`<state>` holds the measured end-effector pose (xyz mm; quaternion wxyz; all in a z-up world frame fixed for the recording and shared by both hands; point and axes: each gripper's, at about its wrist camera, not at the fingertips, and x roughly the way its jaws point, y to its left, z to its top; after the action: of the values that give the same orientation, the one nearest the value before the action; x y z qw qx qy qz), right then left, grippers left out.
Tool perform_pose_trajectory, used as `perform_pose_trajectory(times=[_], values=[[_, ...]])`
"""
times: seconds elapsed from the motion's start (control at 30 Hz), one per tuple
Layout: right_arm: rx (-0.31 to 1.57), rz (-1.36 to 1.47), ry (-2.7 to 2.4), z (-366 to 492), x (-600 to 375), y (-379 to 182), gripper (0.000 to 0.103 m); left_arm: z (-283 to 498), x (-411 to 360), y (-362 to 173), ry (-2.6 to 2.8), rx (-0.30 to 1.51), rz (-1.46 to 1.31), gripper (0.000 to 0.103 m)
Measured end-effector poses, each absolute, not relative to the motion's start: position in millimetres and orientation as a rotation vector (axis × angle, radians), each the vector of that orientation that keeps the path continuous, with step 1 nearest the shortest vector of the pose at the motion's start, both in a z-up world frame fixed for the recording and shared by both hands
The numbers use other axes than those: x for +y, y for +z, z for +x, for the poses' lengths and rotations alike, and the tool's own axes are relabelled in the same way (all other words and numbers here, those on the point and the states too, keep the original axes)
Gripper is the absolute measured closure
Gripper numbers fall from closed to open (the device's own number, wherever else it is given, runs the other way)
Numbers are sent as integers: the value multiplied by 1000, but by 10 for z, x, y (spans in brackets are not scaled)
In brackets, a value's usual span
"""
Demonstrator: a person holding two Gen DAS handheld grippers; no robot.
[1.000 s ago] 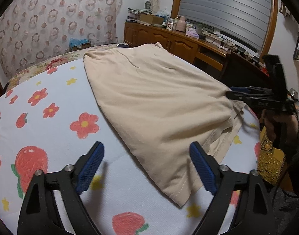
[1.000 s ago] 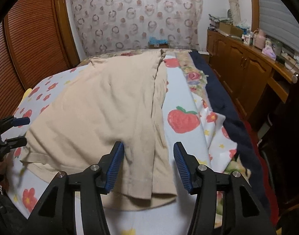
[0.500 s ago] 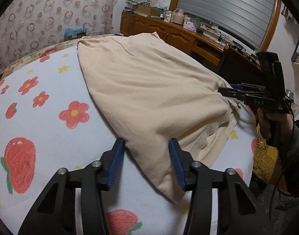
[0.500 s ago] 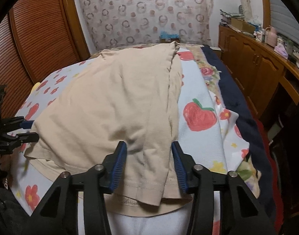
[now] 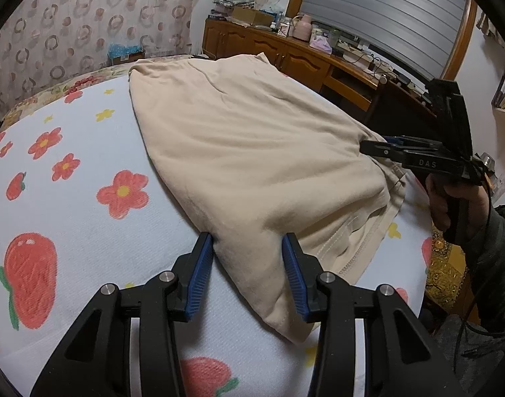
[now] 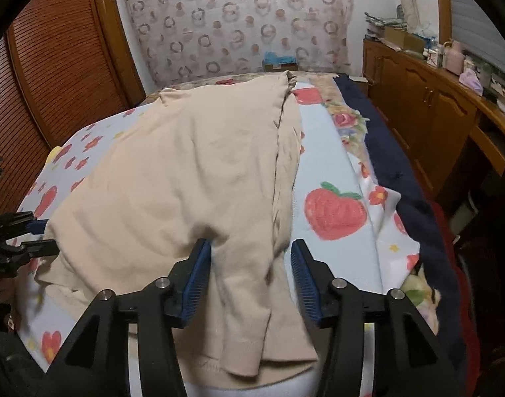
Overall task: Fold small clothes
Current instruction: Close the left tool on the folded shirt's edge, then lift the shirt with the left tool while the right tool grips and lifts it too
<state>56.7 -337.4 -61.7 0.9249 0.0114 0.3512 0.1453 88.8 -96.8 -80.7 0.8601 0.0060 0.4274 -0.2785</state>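
A beige garment (image 5: 245, 139) lies spread on the bed, one side folded over along a seam (image 6: 278, 152). My left gripper (image 5: 246, 243) is at its near left corner. Its blue pads (image 5: 202, 258) press a bunched fold of the cloth from both sides. My right gripper (image 6: 250, 248) is at the near right end, and its jaws are opening. The folded flap lies between them against the left pad (image 6: 199, 264), with a gap to the right pad. Each gripper shows in the other's view: the right gripper (image 5: 371, 147) and the left gripper (image 6: 37, 238).
The bed sheet (image 5: 70, 172) is white with red flowers and strawberries. A dark blue blanket (image 6: 394, 165) runs along the bed's right side. Wooden cabinets (image 6: 428, 106) with clutter stand beyond it. A louvred wooden door (image 6: 53, 82) is on the left. A person's hand (image 5: 451, 198) holds the right gripper.
The left jaws came in from wide apart and closed around the garment's corner. The right jaws narrowed on the folded flap, then widened again. Both grippers sit slightly further over the cloth.
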Motion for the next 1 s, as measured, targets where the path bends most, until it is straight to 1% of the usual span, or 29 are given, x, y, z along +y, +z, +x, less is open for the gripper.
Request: perform_pose_trajectory(times=[0.07, 0.1, 0.13, 0.17, 0.2, 0.23, 0.3, 0.4, 0.7, 0.83, 1.0], values=[[722, 37, 319, 570, -3349, -621, 47, 890, -961, -808, -586, 896, 11, 58], [723, 40, 338, 571, -3328, -617, 47, 888, -961, -810, -585, 895, 12, 61], [724, 33, 351, 563, -3298, -620, 51, 886, -965, -812, -586, 896, 15, 79], [725, 16, 361, 556, -3261, -622, 58, 901, -965, -815, -594, 904, 12, 87], [726, -4, 369, 548, -3224, -622, 78, 913, -958, -795, -591, 897, 8, 94], [729, -24, 368, 551, -3203, -618, 90, 921, -951, -761, -595, 884, 1, 96], [719, -11, 410, 549, -3234, -566, 92, 927, -912, -630, -606, 844, -24, 96], [624, 12, 433, 462, -3298, -316, 93, 943, -850, -280, -604, 764, -43, 97], [320, 35, 515, 162, -3249, 1040, 94, 831, -388, 1268, -557, 465, -59, 97], [232, 5, 561, 14, -3111, 1561, 94, 761, -173, 1690, -509, 390, -41, 97], [225, -50, 575, 256, -2854, 1923, 94, 936, 30, 1819, -424, 358, -25, 97]])
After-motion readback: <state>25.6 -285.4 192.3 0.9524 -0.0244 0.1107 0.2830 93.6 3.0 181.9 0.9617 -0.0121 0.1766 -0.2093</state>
